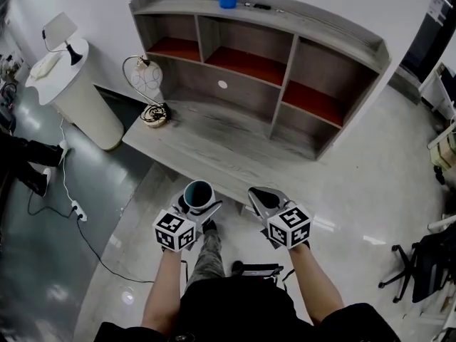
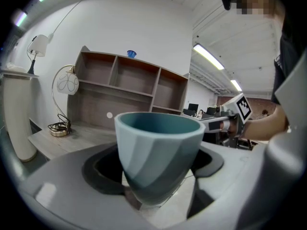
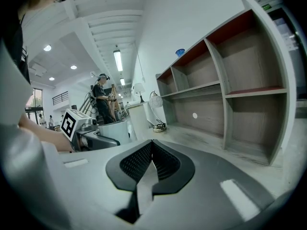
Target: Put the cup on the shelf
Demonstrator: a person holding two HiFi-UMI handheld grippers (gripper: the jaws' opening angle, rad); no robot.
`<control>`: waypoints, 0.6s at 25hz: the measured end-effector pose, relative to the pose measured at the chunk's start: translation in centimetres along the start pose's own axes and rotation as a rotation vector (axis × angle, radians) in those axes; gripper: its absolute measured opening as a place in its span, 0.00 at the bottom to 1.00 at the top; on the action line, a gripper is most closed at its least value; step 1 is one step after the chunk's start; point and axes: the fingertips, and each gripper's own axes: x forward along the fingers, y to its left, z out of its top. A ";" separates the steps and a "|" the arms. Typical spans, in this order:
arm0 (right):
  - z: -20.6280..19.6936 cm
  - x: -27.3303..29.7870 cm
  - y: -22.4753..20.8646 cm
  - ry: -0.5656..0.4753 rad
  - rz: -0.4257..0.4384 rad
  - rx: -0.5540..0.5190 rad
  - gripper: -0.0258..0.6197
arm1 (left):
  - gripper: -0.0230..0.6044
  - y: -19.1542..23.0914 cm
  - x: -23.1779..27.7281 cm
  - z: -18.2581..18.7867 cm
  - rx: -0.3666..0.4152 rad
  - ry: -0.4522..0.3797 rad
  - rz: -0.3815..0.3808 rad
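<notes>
Cup (image 1: 198,192), lower centre of head view: upright in my left gripper's (image 2: 154,176) wide jaws, gripped low on its tapered wall. Seemingly light, rigid, smooth, therefore slip-prone. Right gripper (image 3: 152,152) closed, empty.

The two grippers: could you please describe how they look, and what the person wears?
Both the left gripper and right gripper are grey with black textured jaw pads, each carrying a white cube of black square markers. Forearms are unsleeved; clothing is black.
</notes>
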 end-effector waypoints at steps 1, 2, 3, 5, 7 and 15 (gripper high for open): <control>0.2 0.4 -0.3 0.001 -0.002 -0.001 0.06 | 0.64 0.4 0.4 0.1 -0.002 0.000 -0.002; 0.4 0.8 -0.7 0.001 -0.005 -0.002 0.06 | 0.64 0.9 0.9 0.3 -0.002 0.000 -0.005; 0.6 1.3 -1.1 0.001 -0.009 -0.004 0.06 | 0.64 1.5 1.4 0.5 -0.001 -0.001 -0.010; 1.0 2.3 -2.0 0.002 -0.020 -0.004 0.06 | 0.64 2.6 2.5 1.0 0.002 -0.002 -0.020; 1.5 3.6 -3.0 0.005 -0.028 -0.004 0.06 | 0.64 3.9 3.6 1.6 0.004 -0.006 -0.030; 4.8 10.2 -6.3 0.013 -0.059 0.001 0.06 | 0.64 10.8 7.8 4.7 0.006 0.007 -0.065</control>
